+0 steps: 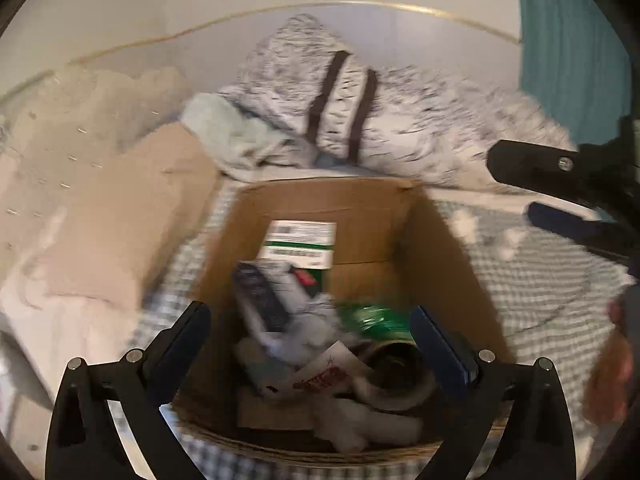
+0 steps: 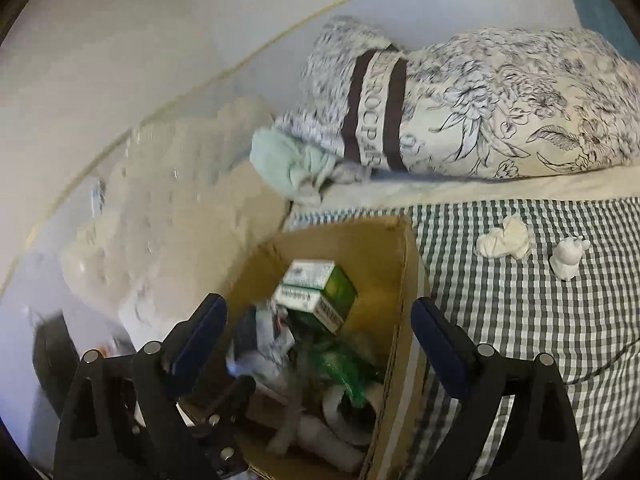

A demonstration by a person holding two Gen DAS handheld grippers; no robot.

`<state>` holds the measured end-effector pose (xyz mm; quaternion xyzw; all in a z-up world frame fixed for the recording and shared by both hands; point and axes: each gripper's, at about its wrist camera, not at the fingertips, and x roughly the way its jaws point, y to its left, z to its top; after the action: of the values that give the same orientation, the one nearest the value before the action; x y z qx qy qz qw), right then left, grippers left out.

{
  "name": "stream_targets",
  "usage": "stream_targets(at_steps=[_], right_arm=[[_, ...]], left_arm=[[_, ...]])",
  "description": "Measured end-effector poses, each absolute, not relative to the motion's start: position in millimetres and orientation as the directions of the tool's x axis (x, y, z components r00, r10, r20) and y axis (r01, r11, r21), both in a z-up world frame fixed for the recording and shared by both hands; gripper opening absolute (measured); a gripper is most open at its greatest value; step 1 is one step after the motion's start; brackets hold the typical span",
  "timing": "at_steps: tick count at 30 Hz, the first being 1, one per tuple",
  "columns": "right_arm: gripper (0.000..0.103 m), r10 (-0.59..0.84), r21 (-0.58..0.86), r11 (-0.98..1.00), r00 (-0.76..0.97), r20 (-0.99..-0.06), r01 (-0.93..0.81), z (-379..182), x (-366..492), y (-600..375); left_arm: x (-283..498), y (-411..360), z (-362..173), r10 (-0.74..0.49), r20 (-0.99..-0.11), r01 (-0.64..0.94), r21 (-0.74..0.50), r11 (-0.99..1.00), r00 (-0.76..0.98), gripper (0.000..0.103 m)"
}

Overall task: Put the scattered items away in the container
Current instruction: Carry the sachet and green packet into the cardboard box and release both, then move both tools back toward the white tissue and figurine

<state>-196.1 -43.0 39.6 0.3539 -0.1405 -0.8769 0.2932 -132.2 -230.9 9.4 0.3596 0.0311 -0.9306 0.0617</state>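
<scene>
Two claws hang wide apart and hold nothing: the left claw [image 1: 310,344] directly over the open cardboard box [image 1: 436,240], the right claw [image 2: 320,334] above its right rim. Inside, a green-and-white carton [image 2: 320,288] lies tilted, long axis slanting toward the far wall. On the checked bedspread [image 2: 520,340], well right of the box, a crumpled white tissue [image 2: 504,242] lies beside an upright white figurine [image 2: 566,260].

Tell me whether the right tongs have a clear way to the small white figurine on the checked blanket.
Probably yes: the right tongs are open and empty over the cardboard box, and nothing stands between them and the white figurine.
</scene>
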Motion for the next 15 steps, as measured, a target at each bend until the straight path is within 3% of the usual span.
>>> stream_targets(at_steps=[6, 15], right_arm=[[0.094, -0.496, 0.391, -0.862, -0.699, -0.515, 0.324, 47, -197, 13], [0.094, -0.297, 0.316, -0.939, -0.791, -0.535, 0.139, 26, -207, 144]], left_arm=[[-138, -208, 14, -0.072, -0.679, 0.128, -0.033, -0.991, -0.731, 0.102], [-152, -100, 15, 0.013, -0.636, 0.031, -0.058, -0.998, -0.771, 0.103]])
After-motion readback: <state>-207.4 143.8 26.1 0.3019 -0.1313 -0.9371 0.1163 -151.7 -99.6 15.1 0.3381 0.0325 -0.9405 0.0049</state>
